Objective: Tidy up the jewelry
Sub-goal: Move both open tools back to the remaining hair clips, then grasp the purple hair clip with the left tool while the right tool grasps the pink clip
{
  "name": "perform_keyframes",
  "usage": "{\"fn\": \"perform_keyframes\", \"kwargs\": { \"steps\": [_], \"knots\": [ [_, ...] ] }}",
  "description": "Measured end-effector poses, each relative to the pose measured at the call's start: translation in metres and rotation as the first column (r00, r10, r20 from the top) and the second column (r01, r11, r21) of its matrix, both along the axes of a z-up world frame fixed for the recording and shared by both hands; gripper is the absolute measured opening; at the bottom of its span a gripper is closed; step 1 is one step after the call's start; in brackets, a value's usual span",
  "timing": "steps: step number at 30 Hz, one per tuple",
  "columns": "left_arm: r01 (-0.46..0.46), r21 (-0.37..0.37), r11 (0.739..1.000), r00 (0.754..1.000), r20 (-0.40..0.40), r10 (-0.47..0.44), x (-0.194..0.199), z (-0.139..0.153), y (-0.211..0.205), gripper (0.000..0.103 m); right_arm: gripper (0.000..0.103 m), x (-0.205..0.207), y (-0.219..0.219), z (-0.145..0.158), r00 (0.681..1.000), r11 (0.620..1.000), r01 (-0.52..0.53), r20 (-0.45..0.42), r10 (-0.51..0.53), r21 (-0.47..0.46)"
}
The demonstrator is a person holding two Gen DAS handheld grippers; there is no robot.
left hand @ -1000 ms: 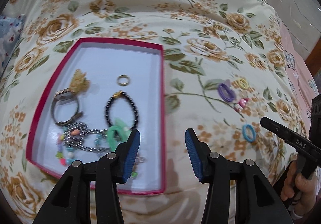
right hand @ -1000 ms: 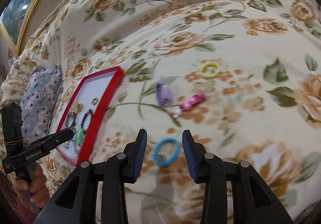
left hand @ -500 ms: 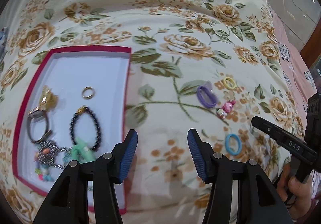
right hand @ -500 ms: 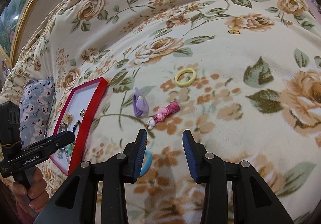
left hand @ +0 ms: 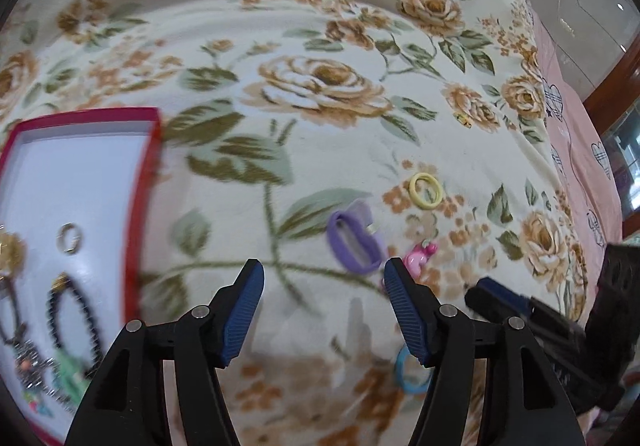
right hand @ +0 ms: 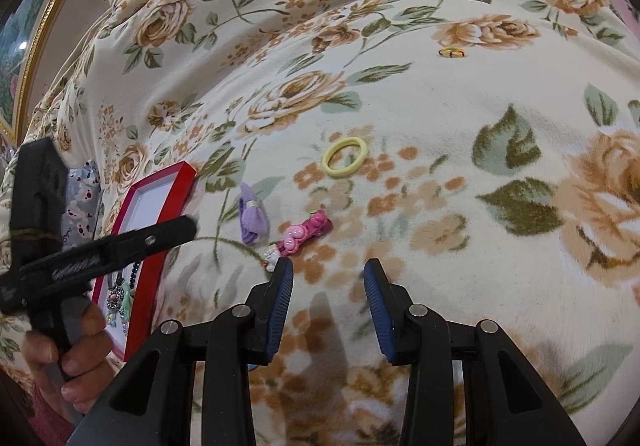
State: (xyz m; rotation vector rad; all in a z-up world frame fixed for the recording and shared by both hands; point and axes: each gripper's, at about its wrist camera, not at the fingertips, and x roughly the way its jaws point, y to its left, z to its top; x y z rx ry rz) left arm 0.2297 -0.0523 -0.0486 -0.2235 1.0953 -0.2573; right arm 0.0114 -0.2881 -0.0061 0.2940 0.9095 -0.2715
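1. My left tongs are released; the two blue pads stand wide apart and nothing is between them. They hang over the flowered blanket, just right of the red tray.
2. My right tongs are also released, the pads apart and nothing between them, over a bare patch of the blanket.
3. Just ahead of the left tongs, near the right pad, lies the purple hair tie. In the right wrist view it sits ahead and to the left of the right tongs.
4. Beside the purple tie, on its right, lies the pink clip; the right pad of the left tongs hides a part of it in the left wrist view.
5. The yellow ring tie lies farther out, past the purple tie and the clip, apart from both.
6. The blue ring tie lies on the blanket under the right finger of the left tongs, half covered by it.
7. The red tray rests on the blanket at the left. Inside it I see a small metal ring, a dark bead bracelet and, at the near edge, a heap of chain and coloured pieces that I cannot tell apart.
8. A small yellow-green piece lies far out on the blanket; it is too small to tell what it is.
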Motion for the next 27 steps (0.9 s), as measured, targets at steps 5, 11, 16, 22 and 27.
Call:
{"fn": "perform_keyframes", "kwargs": {
  "steps": [5, 11, 16, 22, 27],
  "knots": [
    [0.008, 0.0, 1.0, 1.0, -0.03, -0.008, 0.032, -0.019, -0.017, 0.062, 0.039, -0.001, -0.005, 0.0, 1.0, 1.0, 0.013, -0.001, -0.013, -0.001],
    [0.035, 0.007, 0.999, 0.998, -0.055, -0.034, 0.051, -0.041, -0.028, 0.019, 0.04, 0.005, -0.004, -0.004, 1.0, 1.0, 0.009, -0.015, -0.009, 0.003],
    [0.03, 0.023, 0.999, 0.999, -0.029, -0.029, 0.042, -0.043, -0.021, 0.001, 0.04, 0.023, 0.006, -0.011, 0.999, 1.0, -0.022, -0.033, 0.022, 0.007],
    [-0.007, 0.002, 1.0, 1.0, -0.013, 0.007, 0.022, -0.034, 0.005, 0.0, 0.04, 0.047, 0.021, -0.027, 0.996, 0.999, -0.048, -0.069, 0.048, -0.006],
    [-0.004, -0.029, 1.0, 1.0, -0.006, 0.004, 0.016, -0.023, 0.014, 0.0, 0.038, 0.049, 0.02, -0.029, 0.997, 0.999, -0.032, -0.068, 0.031, -0.024]
  ]
}}
